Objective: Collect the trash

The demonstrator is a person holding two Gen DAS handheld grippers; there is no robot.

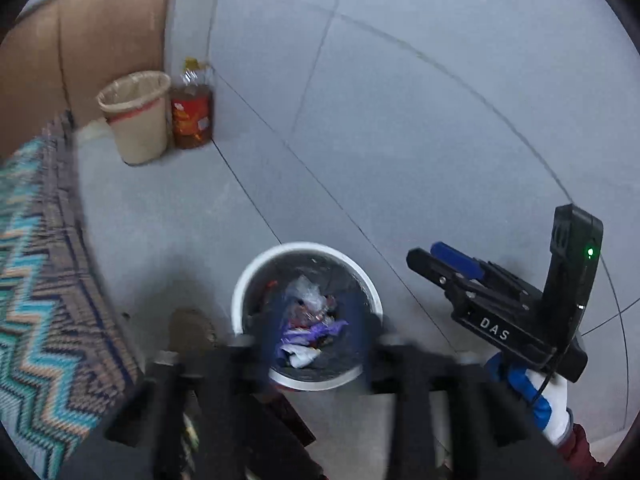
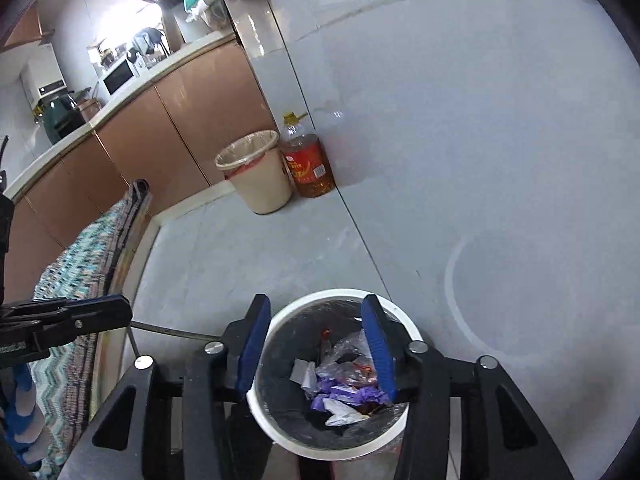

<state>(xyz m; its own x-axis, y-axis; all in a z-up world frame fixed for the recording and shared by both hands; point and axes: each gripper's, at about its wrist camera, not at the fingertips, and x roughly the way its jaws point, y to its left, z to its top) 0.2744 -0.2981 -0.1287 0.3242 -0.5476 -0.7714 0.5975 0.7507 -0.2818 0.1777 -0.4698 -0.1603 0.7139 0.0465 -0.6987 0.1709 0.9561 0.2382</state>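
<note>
The right hand-held gripper [image 2: 318, 352] hangs over a white trash bin [image 2: 344, 296] on the grey tiled floor [image 2: 480, 160], its blue pads spread apart with nothing between them. The bin, lined in black, holds crumpled plastic and purple and white wrappers [image 2: 344, 388]. The left hand-held gripper [image 1: 314, 332], blurred, is also open and empty above the same bin. Farther off, a beige lined bin [image 2: 256, 172] and an oil bottle [image 2: 308, 164] stand side by side against the wall.
</note>
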